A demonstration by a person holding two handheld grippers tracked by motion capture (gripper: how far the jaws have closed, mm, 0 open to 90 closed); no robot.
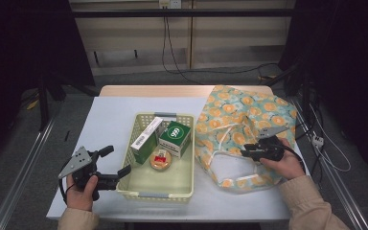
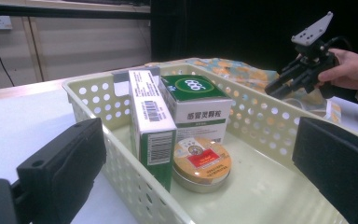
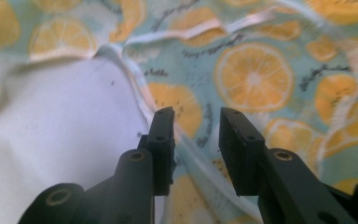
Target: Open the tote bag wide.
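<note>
Your right tool (image 1: 247, 152) sits on the orange-print bag (image 1: 239, 115) at 3 o'clock on the counter (image 1: 110, 120), jaws narrowed around the bag's rim but not yet pinching. Close fully on that edge before lifting. Left tool (image 1: 115, 165) waits open at the basket (image 1: 139, 191).

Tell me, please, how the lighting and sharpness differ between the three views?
High view: lit table, surroundings dark, slightly soft. Left gripper view: basket and its boxes sharp, near jaws blurred. Right gripper view: evenly lit, the orange-print bag soft and out of focus, jaws crisper.
</note>
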